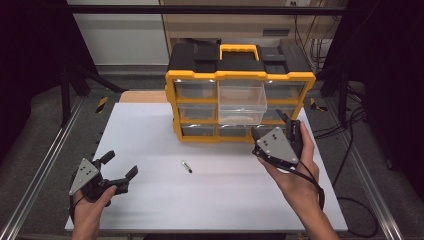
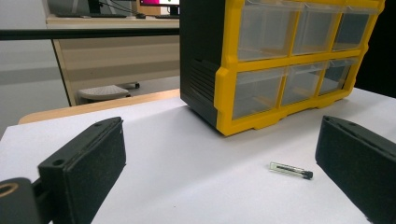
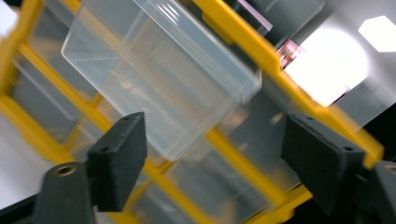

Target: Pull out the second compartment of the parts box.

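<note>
Both tongs stood apart and empty: right gripper [image 1: 270, 126] hung just before the pulled-out clear drawer [image 1: 242, 102] of the yellow cabinet [image 1: 172, 105]; left gripper [image 1: 121, 167] rested near a small vial [image 1: 186, 166] on the table [image 1: 150, 130].

I held the left gripper [image 1: 121, 172] low at the near left of the table, my left hand [image 1: 90, 200] wrapped around its body, its jaws spread wide and pointing forward and to the right with nothing between them. My right hand [image 1: 295, 172] carried the right gripper [image 1: 272, 125] farther forward, tilted, its jaws standing apart and gripping nothing.
</note>
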### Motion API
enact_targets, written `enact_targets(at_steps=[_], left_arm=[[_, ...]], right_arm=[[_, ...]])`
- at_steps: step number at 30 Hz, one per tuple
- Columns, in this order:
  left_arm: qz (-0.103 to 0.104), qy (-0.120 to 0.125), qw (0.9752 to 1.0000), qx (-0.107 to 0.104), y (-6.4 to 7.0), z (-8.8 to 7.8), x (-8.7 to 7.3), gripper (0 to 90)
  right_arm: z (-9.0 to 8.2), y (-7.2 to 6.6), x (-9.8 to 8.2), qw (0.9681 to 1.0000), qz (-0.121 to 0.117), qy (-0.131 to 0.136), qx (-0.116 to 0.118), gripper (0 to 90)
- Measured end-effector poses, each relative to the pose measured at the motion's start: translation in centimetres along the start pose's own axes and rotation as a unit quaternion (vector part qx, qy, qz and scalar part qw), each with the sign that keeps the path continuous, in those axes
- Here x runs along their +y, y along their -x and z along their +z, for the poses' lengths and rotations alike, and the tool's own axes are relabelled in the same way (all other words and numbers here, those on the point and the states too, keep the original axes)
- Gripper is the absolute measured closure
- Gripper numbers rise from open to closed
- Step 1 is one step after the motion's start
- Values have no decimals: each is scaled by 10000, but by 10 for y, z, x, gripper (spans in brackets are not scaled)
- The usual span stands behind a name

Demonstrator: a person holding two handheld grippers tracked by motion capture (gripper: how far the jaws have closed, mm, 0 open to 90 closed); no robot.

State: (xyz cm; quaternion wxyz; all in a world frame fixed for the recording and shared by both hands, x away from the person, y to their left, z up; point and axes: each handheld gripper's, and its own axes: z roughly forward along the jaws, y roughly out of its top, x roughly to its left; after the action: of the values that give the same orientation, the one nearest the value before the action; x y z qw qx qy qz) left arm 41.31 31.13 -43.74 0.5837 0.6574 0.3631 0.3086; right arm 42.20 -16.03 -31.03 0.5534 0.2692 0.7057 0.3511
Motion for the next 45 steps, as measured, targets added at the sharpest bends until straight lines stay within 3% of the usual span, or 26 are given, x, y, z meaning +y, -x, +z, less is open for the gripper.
enact_targets(at_steps=[2, 3, 5, 9, 11, 17, 23, 28, 30, 33, 39, 40, 41, 43, 45], left_arm=[[8, -2, 10000, 9, 0, 0, 0, 19], [15, -7, 10000, 11, 1, 0, 0, 19], [22, -14, 10000, 11, 1, -1, 0, 19], [52, -31, 10000, 22, 2, -1, 0, 19], [94, -40, 9999, 33, 2, -2, 0, 20], [160, -40, 9999, 20, 4, 1, 1, 20], [312, -1, 9995, 92, 6, -1, 2, 24], [293, -18, 9995, 107, 6, -2, 2, 23], [269, -12, 9996, 114, 5, -2, 2, 21], [258, 5, 9996, 89, 3, -2, 3, 21], [353, 38, 9993, 104, 4, -3, 4, 22], [367, 72, 9992, 126, 4, -4, 6, 25], [364, 95, 9992, 131, 4, -4, 7, 25], [352, 122, 9992, 117, 5, -5, 8, 24], [341, 118, 9993, 99, 5, -4, 8, 24]], right_arm=[[1, 4, -6, 9985, 494, -101, 210, 185], [1, 6, -11, 9962, 787, -186, 328, 170], [2, 6, -14, 9947, 925, -234, 378, 162], [2, 2, -28, 9867, 1456, -428, 576, 115], [2, -2, -34, 9843, 1547, -531, 661, 105], [2, -16, -42, 9829, 1559, -656, 731, 103], [9, -35, -55, 9811, 1449, -805, 996, 114], [14, -52, -62, 9742, 1549, -1038, 1273, 106], [18, -61, -66, 9710, 1473, -1184, 1467, 87], [20, -64, -69, 9690, 1469, -1241, 1550, 89], [29, -74, -70, 9537, 1661, -1450, 2044, 96], [32, -78, -70, 9469, 1789, -1413, 2267, 95], [32, -78, -70, 9469, 1789, -1413, 2267, 95], [36, -82, -73, 9418, 1782, -1523, 2410, 98], [39, -85, -75, 9396, 1763, -1649, 2428, 101]])
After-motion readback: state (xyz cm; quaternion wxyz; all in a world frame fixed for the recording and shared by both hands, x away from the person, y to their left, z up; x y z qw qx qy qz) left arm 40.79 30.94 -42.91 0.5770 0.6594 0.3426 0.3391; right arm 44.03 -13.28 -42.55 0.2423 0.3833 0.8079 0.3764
